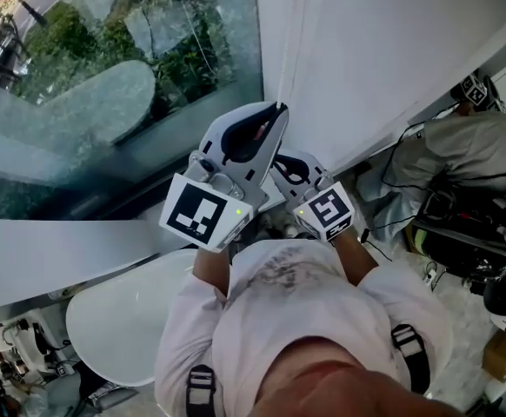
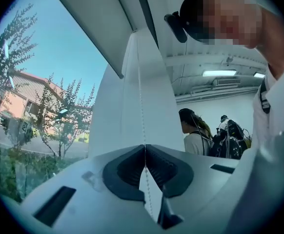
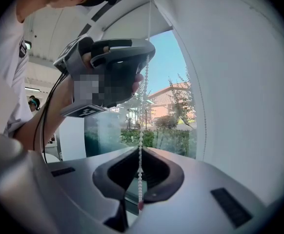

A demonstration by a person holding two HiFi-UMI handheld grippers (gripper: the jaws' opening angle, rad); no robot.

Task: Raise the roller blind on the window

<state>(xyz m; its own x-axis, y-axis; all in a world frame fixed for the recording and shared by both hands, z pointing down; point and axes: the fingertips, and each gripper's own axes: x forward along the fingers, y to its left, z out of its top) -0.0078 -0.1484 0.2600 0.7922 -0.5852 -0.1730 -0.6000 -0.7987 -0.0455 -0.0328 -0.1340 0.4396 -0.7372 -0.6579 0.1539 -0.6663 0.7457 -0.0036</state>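
Note:
A white bead chain (image 1: pixel 293 50) hangs beside the window glass (image 1: pixel 105 85), against a white pillar (image 1: pixel 392 50). My left gripper (image 1: pixel 278 109) is raised and shut on the chain; in its own view the chain (image 2: pixel 142 106) runs straight up out of the closed jaws (image 2: pixel 145 149). Just below it, my right gripper (image 1: pixel 286 165) is also shut on the same chain (image 3: pixel 140 130), and a small red bead (image 3: pixel 140 206) hangs under its jaws. From the right gripper view the left gripper (image 3: pixel 147 52) shows overhead on the chain. Which surface is the blind itself I cannot tell.
A grey sill (image 1: pixel 62 250) runs below the window, with a white round table (image 1: pixel 123 320) under it. At the right a person (image 1: pixel 470 155) crouches among cables and dark gear (image 1: pixel 470 241). Other people (image 2: pixel 195 130) stand farther back in the room.

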